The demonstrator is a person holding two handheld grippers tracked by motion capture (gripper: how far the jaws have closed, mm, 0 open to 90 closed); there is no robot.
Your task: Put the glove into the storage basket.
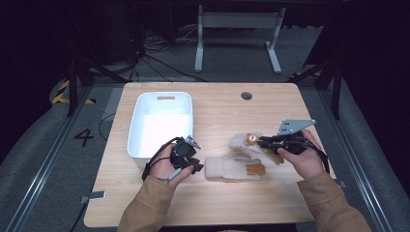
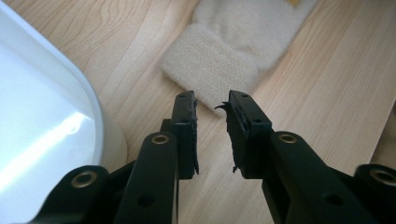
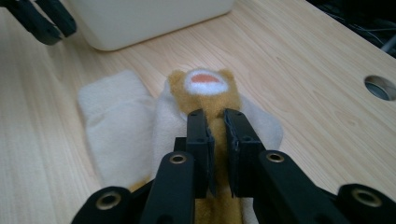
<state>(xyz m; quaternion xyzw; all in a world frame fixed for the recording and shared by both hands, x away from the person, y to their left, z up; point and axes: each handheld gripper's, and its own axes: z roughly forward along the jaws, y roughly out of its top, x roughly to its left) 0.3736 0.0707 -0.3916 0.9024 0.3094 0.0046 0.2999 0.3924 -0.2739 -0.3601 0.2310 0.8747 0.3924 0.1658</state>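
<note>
Pinching the bear mitten (image 3: 212, 100) in my right claw (image 3: 216, 114), just off the tabletop (image 1: 227, 198); left claw (image 2: 211, 103) spread at the other mitten's (image 2: 233, 51) cuff. I'm keeping the pinch deep, heading for the bin (image 1: 140, 145).

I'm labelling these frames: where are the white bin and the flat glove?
white bin (image 1: 166, 98): high view, far rim by the handle slot.
flat glove (image 2: 219, 63): left gripper view, ribbed cuff.

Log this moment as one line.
right tool: shut on bear glove | left tool: open, at other glove's cuff | white bin: beside left hand
</note>
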